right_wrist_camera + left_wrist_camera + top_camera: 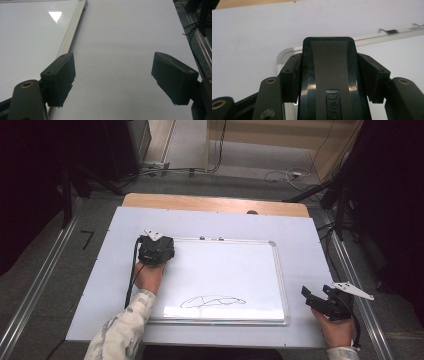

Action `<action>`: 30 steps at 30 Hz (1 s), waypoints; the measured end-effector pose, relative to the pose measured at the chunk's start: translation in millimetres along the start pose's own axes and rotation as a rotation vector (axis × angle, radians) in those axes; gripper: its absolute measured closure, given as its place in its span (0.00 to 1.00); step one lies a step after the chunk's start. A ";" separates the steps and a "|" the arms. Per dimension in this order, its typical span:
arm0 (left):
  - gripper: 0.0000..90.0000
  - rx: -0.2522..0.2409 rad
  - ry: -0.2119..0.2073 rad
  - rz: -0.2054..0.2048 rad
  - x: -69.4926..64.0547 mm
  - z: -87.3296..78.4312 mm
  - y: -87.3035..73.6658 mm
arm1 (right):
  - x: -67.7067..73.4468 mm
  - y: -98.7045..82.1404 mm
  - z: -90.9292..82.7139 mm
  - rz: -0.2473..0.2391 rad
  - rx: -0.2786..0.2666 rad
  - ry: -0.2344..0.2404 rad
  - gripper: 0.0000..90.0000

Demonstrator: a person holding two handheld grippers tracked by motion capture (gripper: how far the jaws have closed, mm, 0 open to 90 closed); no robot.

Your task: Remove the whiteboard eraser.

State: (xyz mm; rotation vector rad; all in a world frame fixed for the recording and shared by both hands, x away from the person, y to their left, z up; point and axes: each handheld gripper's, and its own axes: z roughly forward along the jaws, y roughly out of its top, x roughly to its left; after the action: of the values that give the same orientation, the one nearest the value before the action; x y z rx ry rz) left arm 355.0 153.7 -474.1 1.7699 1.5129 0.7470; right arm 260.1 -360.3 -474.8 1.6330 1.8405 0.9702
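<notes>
A whiteboard (225, 270) with a silver frame lies flat on the table, with a dark scribble (212, 301) drawn near its front edge. My left gripper (156, 251) hangs over the board's far left corner, shut on a black eraser (329, 75) that stands between its pads (291, 75). The board's rounded corner (284, 53) shows just behind the eraser. My right gripper (316, 294) rests to the right of the board near the table's front edge. It is open, and nothing lies between its jaws (113, 62); the board's frame (72, 32) runs past its left pad.
A white sheet (300, 240) covers the table under the board, with a strip of bare wood (210, 202) at the back. Two small clips (210, 238) sit on the board's far frame. Metal rails (350, 270) and cables run along the floor on both sides.
</notes>
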 end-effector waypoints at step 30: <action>0.46 0.007 -0.254 0.125 -45.4 -52.5 -45.3 | 4.0 -0.3 0.0 -0.013 0.001 0.005 0.20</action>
State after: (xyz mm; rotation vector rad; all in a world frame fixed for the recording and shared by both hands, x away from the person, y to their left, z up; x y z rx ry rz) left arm 279.5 119.8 -478.4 1.8978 1.2475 0.5520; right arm 259.2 -356.3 -474.6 1.6185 1.8528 0.9687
